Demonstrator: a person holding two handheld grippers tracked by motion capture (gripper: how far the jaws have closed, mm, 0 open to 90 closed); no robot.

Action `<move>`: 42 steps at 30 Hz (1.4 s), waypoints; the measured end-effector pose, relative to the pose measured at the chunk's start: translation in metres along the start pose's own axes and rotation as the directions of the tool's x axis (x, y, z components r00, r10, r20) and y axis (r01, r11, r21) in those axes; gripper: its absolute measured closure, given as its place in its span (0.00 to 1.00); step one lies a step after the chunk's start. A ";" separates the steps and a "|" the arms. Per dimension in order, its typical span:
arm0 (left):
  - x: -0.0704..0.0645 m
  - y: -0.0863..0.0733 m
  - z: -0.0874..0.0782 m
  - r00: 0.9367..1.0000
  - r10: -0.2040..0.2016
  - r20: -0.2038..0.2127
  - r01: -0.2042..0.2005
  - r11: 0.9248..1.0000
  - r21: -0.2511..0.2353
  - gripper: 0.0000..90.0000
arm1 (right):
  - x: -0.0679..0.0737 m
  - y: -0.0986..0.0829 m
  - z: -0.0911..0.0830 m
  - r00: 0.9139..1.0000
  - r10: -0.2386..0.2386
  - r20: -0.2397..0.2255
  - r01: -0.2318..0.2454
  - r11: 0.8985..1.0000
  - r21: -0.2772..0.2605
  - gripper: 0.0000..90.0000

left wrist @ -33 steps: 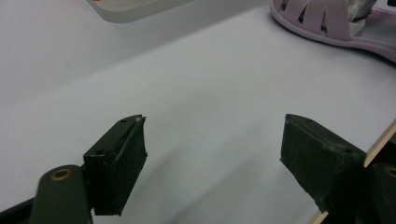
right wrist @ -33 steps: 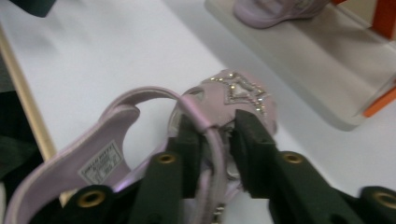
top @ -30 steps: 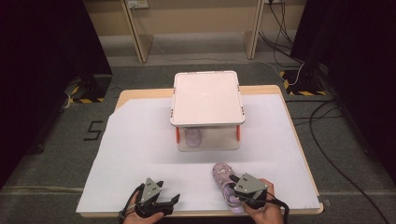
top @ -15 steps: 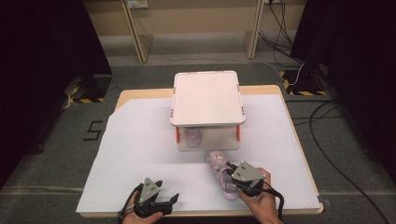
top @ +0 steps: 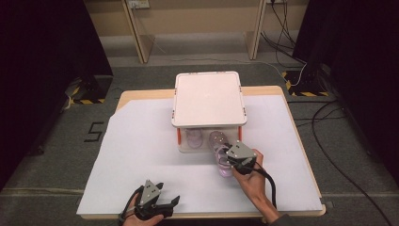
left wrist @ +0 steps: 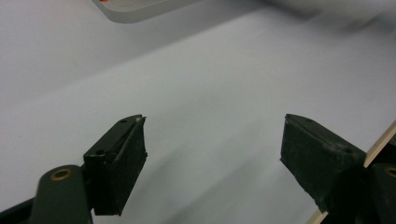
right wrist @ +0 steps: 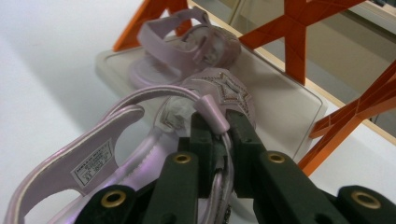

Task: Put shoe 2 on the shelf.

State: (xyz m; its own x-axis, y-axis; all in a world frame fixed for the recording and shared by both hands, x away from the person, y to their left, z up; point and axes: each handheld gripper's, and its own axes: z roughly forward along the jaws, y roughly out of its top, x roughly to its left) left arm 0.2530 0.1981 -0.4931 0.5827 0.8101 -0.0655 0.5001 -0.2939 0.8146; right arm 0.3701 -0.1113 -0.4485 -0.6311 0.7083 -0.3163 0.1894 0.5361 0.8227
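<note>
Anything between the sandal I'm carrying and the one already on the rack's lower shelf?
No. In the right gripper view, bare shelf tray separates the held sandal, clamped by the right gripper, from the shelved sandal.

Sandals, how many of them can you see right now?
2. One sandal lies on the bottom shelf of the small rack. The other sandal is clamped by its strap in the right gripper, toe at that shelf's edge. The rack's top could hide more.
</note>
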 end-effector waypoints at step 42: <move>-0.002 -0.002 0.001 1.000 -0.001 0.004 0.001 1.000 0.009 0.24 | -0.013 0.012 0.019 0.991 0.129 -0.026 -0.131 0.990 -0.050 0.52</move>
State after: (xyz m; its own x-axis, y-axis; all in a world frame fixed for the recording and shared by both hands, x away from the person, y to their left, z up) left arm 0.2518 0.1970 -0.4946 0.5848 0.8082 -0.0693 0.5067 -0.2973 0.8092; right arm 0.3948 -0.1053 -0.4441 -0.6206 0.7596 -0.1948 0.2323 0.4153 0.8795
